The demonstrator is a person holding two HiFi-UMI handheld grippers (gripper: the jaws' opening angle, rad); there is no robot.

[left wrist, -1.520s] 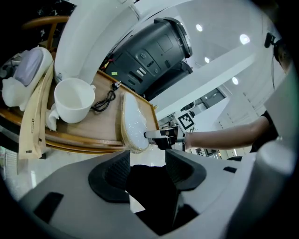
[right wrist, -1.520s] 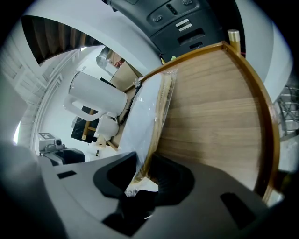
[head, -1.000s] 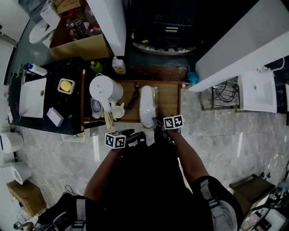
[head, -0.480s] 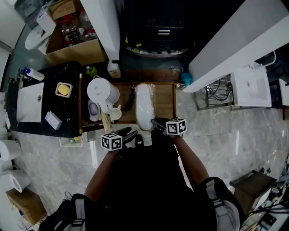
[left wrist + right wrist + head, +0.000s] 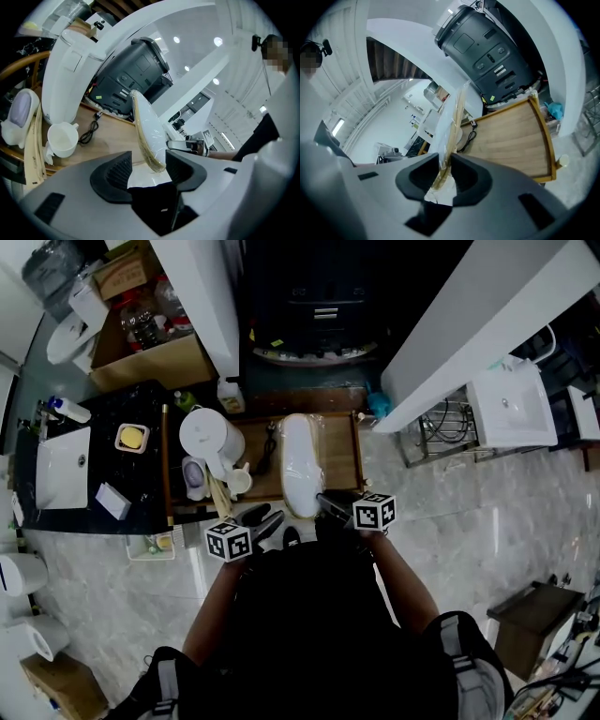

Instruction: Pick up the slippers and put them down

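Pale marble floor [image 5: 487, 521] all round, and we're stood at a low wooden desk [image 5: 342, 460] with a white kettle [image 5: 208, 432] and a small white cup [image 5: 240, 481] on its left part, plus a black cable [image 5: 270, 442] beside them. The slippers [image 5: 300, 465], white and wrapped in clear plastic, run near-to-far over the middle of the desk. Our right tool [image 5: 323, 498] has its jaws pinched on the near end of the pack, which stands on edge between them. Our left tool [image 5: 262, 518] sits just left of it, jaws apart and gripping nothing, with the pack's near end by its right jaw.
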